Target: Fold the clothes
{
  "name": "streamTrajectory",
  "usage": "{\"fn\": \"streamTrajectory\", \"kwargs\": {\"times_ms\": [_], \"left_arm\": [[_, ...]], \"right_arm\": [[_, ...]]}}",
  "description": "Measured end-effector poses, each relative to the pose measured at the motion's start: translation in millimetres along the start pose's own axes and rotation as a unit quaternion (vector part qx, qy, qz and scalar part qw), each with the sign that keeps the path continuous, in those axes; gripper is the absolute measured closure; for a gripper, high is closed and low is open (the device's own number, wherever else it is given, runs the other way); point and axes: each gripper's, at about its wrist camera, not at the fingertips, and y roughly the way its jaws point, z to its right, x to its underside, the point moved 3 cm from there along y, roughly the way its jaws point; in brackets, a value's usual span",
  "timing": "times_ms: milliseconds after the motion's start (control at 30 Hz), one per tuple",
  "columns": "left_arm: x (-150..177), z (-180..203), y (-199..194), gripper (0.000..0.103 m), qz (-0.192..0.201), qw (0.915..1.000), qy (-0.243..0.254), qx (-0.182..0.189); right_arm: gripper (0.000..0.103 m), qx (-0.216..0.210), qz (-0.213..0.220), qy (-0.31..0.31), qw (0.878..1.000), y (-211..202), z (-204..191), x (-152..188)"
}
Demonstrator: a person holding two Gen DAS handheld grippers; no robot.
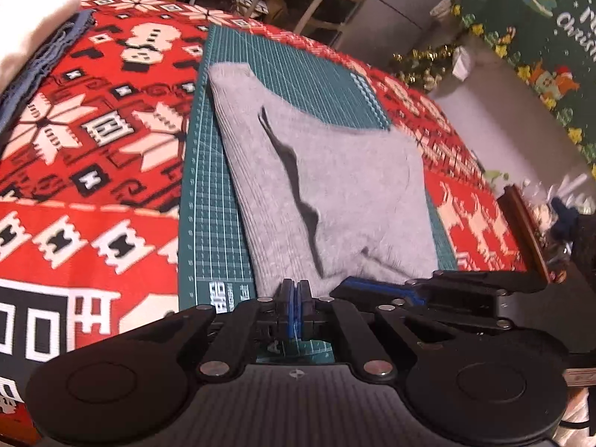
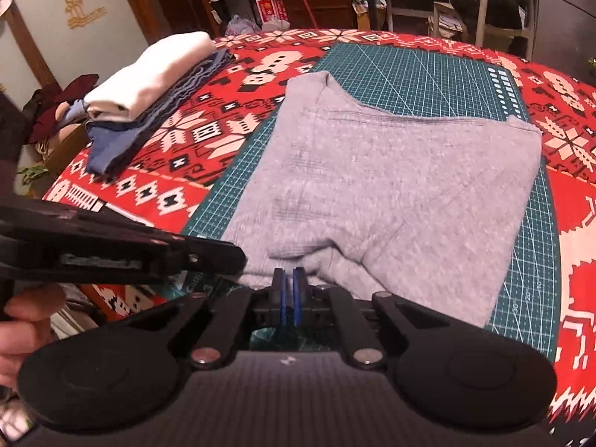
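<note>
1. Lying at the far left of the table, a folded white cloth (image 2: 149,74) sits on a stack of blue clothes (image 2: 149,123), well apart from the work area
2. Covering the table is a red blanket (image 2: 208,138) with white snowflake and snowman patterns
3. A green mat (image 2: 417,74) with a grid lies on the blanket, right of the stack
4. The grey garment (image 2: 391,186) rests on the mat, partly folded, with one narrow part reaching toward the far left corner of the mat; a dark crease runs down it in the left wrist view
5. The left gripper (image 1: 297,290) has its blue pads pressed together at the garment's near edge; whether cloth is pinched between them I cannot tell
6. A hand (image 2: 18,331) shows at the left edge of the right wrist view, below the left gripper's body
7. The right gripper (image 2: 289,279) is just right of the left one, its pads nearly together at the same near edge, a thin gap showing; cloth bunches up just beyond its tips, but a grip cannot be confirmed
</note>
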Motion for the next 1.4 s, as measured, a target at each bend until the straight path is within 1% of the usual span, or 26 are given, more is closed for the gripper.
{"fn": "streamTrajectory", "kwargs": {"times_ms": [133,233,300,433,500,633,733,800,867,967,1000,1067,1133,1200,1300,1400], "left_arm": [[6,8,-4,0.102,0.000,0.9998,0.020,-0.001],[6,16,-7,0.102,0.003,0.9994,0.034,0.003],[0,22,-1,0.102,0.003,0.9991,0.041,0.009],[-5,30,16,0.102,-0.011,0.9984,0.055,0.007],[-2,33,22,0.102,-0.018,0.9979,0.062,0.003],[4,34,16,0.102,-0.021,0.9978,0.062,0.006],[2,38,10,0.102,-0.011,0.9978,0.061,0.025],[-3,42,14,0.102,-0.010,0.9974,0.062,0.035],[-7,46,23,0.102,-0.017,0.9971,0.067,0.031],[-7,49,37,0.101,-0.034,0.9962,0.075,0.028],[-5,50,36,0.101,-0.033,0.9961,0.076,0.030],[-3,49,34,0.101,-0.036,0.9961,0.072,0.034],[0,48,30,0.101,-0.038,0.9966,0.064,0.036],[-3,47,22,0.102,-0.027,0.9973,0.056,0.039],[-14,46,9,0.101,0.002,0.9976,0.049,0.048],[-32,45,11,0.100,0.018,0.9978,0.046,0.043]], "right_arm": [[0.098,0.006,-0.004,-0.013,1.000,-13,0,11],[0.098,0.015,0.015,-0.005,1.000,-26,7,9],[0.098,0.019,0.028,0.003,0.999,-34,14,6],[0.098,0.024,0.000,0.028,0.999,-18,26,9],[0.098,0.021,0.003,0.029,0.999,-19,25,13],[0.098,0.022,-0.003,0.022,1.000,-26,23,20],[0.095,0.019,0.019,0.014,1.000,-37,20,17],[0.094,0.026,0.026,0.008,0.999,-39,21,12],[0.094,0.038,0.022,0.012,0.999,-35,24,7],[0.094,0.033,0.007,0.038,0.999,-28,35,10],[0.094,0.031,0.001,0.045,0.998,-26,37,12],[0.093,0.027,0.004,0.049,0.998,-27,37,18],[0.093,0.030,0.002,0.044,0.999,-31,34,21],[0.092,0.039,0.014,0.036,0.998,-38,33,20],[0.092,0.048,0.045,0.039,0.997,-51,41,7],[0.092,0.065,0.070,0.056,0.994,-58,57,-9]]}}
